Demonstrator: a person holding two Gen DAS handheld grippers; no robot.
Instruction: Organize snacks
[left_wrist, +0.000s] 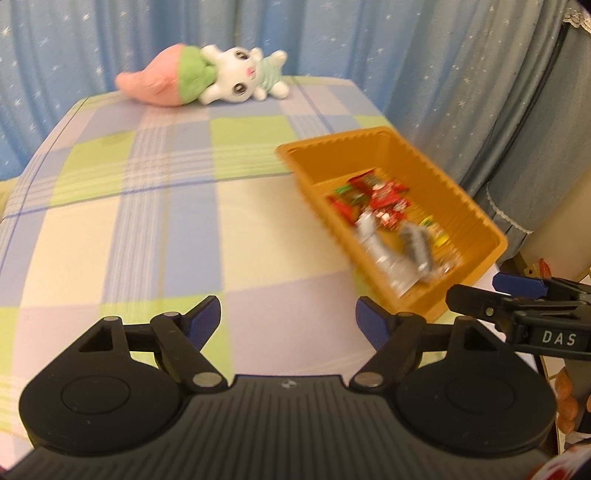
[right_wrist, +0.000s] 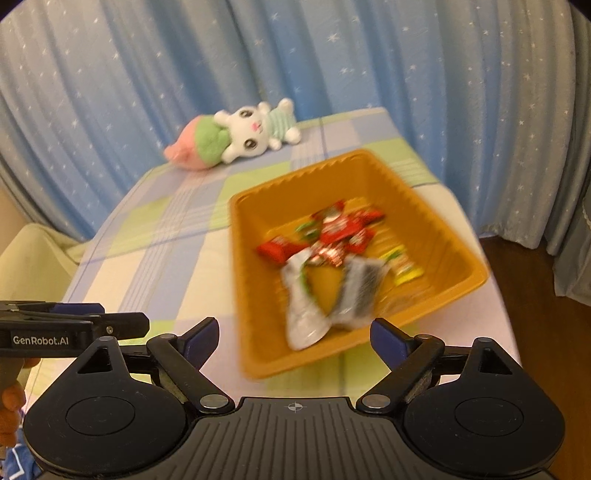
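Holding both tools back from the work, we have nothing gripped at this moment. Our left hand-held gripper (left_wrist: 288, 319) has its blue-padded fingers spread wide with only checked bedsheet showing between them, and our right hand-held gripper (right_wrist: 293, 338) is just as wide, its gap framing the near edge of the orange ribbed plastic tray (right_wrist: 251, 280).

That tray sits on the bed with the pastel checked sheet (left_wrist: 147, 229), toward the right side and close to the right edge. Inside it lie the snacks: a cluster of red foil-wrapped candies (right_wrist: 334, 230) toward the middle and far part, two silvery clear wrapped packets (right_wrist: 306, 306) at the near end, and small yellow wrapped sweets (right_wrist: 404, 267) on the right. We see no snack lying loose on the sheet, so we judge the gathering to be done or close to it, and the wide fingers fit tools that have nothing left to carry.

The tray is blurred in both views, so we cannot read the wrappers.

A white plush rabbit with a pink and green carrot body (left_wrist: 207, 75) lies at the far end, well apart from the tray, against the blue star-print curtain (left_wrist: 110, 37). It plays no part in the sorting.
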